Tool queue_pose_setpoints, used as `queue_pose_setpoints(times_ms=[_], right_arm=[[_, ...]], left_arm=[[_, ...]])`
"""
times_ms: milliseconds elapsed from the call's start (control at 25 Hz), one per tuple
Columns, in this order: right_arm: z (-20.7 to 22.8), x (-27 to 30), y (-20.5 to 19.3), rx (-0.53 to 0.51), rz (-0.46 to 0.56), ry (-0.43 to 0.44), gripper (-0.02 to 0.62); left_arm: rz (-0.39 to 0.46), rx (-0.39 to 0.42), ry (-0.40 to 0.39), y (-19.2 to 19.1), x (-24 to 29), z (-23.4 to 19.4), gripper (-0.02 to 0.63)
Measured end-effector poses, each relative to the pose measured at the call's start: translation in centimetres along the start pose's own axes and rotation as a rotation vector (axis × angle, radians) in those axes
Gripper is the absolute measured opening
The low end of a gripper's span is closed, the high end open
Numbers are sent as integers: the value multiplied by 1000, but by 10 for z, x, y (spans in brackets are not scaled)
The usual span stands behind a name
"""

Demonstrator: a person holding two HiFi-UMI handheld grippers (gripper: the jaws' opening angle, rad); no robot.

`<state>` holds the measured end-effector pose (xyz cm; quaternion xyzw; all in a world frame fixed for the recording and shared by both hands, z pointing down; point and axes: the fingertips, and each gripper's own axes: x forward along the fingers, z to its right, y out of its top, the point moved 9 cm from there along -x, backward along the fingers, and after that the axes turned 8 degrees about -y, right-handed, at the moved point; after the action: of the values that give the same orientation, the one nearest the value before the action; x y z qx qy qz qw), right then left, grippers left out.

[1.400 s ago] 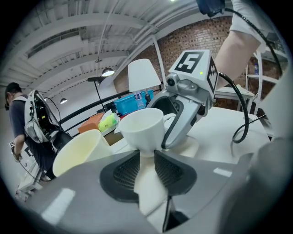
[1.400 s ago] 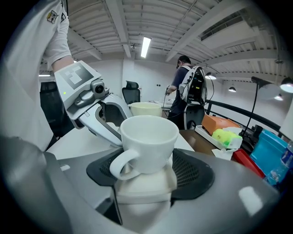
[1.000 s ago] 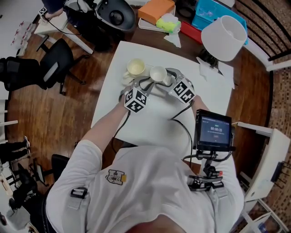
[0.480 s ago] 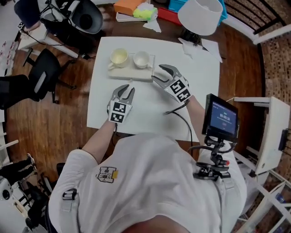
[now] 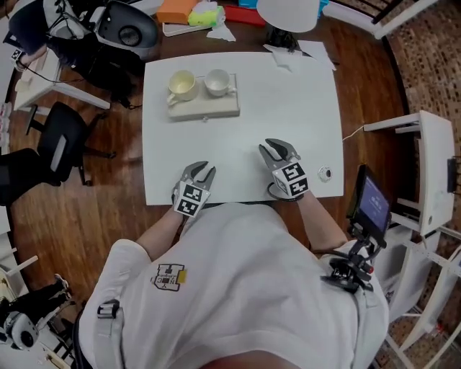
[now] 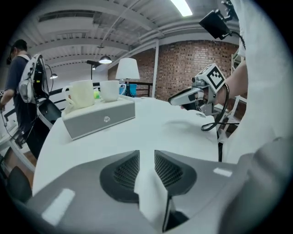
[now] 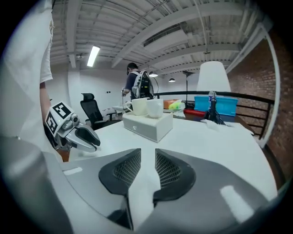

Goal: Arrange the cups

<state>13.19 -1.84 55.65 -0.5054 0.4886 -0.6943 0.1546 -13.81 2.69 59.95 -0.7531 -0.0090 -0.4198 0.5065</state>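
Note:
Two cups stand side by side on a pale box [image 5: 204, 107] at the far left of the white table [image 5: 288, 101]: a cream cup [image 5: 181, 84] and a white cup [image 5: 217, 81]. My left gripper [image 5: 200, 171] hovers at the near edge, far from the cups, its jaws a narrow gap apart around nothing. Beside it on the right, my right gripper [image 5: 277, 150] has just been closing down to a slim gap, with nothing between its jaws. The left gripper view shows both cups [image 6: 82, 93] on the box [image 6: 98, 117]. The right gripper view shows them too [image 7: 138, 106].
A white-shaded lamp [image 5: 288, 11] stands at the table's far edge, with papers near it. A small round object [image 5: 325, 173] lies at the near right. A screen on a mount [image 5: 371, 205] and a white side table [image 5: 432, 173] are at the right, office chairs [image 5: 54, 148] at the left.
Both grippers have pulled back from the cups to the table's near edge. The right gripper's jaws went from wide apart to nearly together. The cups stay on the box.

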Motion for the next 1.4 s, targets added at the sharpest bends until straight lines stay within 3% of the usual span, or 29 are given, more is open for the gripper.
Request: queue_pose_setpoints(times_ms=[200, 440, 640, 840, 1040, 1400], right_arm=[[-49, -16, -33, 68, -64, -93, 53], [-99, -22, -46, 57, -121, -152, 1], [-125, -27, -59, 11, -162, -132, 0], [-120, -29, -68, -11, -190, -91, 0], [-120, -29, -73, -21, -201, -60, 0], [-116, -23, -76, -32, -195, -36, 0]], left_arm=[[-31, 51, -92, -29, -21, -6, 100], [-52, 101, -176, -45, -44, -10, 89], [-95, 148, -200, -69, -58, 1, 87], [-113, 97, -187, -69, -58, 9, 74], [-123, 154, -139, -74, -53, 2, 67], [-121, 98, -95, -74, -52, 0, 67]])
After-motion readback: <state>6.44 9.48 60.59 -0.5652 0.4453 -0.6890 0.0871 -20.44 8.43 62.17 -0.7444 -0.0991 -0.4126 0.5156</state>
